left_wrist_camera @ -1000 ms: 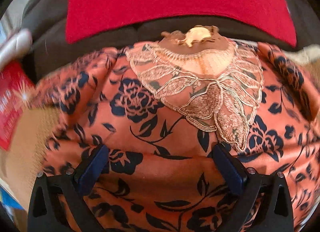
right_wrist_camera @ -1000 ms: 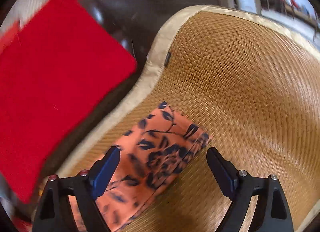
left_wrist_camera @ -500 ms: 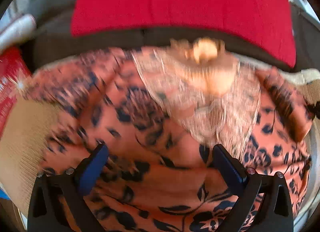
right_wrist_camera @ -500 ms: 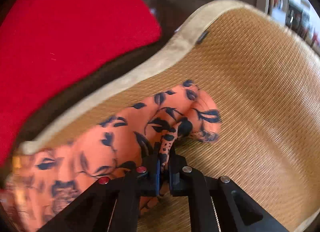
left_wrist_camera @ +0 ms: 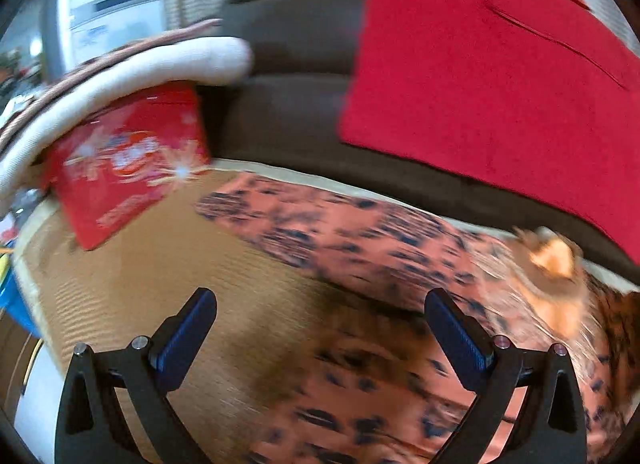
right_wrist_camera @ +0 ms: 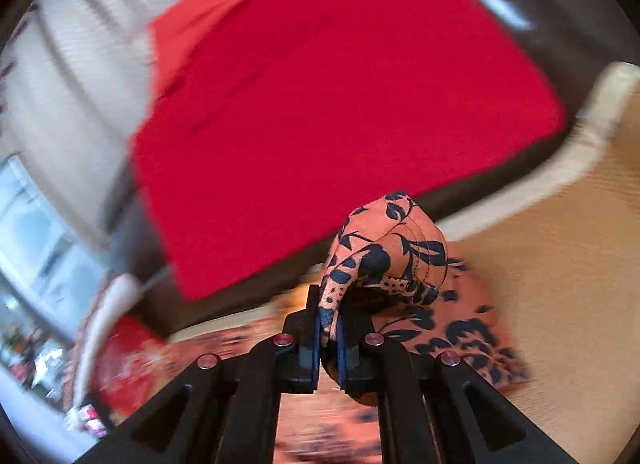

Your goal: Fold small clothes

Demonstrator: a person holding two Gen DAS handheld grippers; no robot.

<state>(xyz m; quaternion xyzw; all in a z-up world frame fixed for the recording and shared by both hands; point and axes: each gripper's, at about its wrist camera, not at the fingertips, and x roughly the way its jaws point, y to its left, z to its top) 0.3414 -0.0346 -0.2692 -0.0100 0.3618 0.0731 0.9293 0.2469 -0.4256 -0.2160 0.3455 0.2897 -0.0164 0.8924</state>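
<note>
Orange cloth printed with dark blue flowers, a small garment (left_wrist_camera: 360, 240), lies spread on the woven straw mat (left_wrist_camera: 132, 292) that covers the sofa seat; in the left wrist view much of it is blurred; an embroidered collar piece (left_wrist_camera: 556, 264) shows at its right end. My right fingers (right_wrist_camera: 329, 334) are clenched on a sleeve end (right_wrist_camera: 384, 248) of that garment, the cloth pinched between the blue pads and bunched up above them, lifted clear of the mat; the rest of the garment trails below and to the right. My left fingers (left_wrist_camera: 320, 328) stand released, wide apart, nothing between the pads, held over the mat and the garment's near edge. Behind: a red cushion (right_wrist_camera: 320, 112) against the dark brown sofa back (left_wrist_camera: 288, 76); a red printed packet (left_wrist_camera: 128, 160) at the left end of the mat.
</note>
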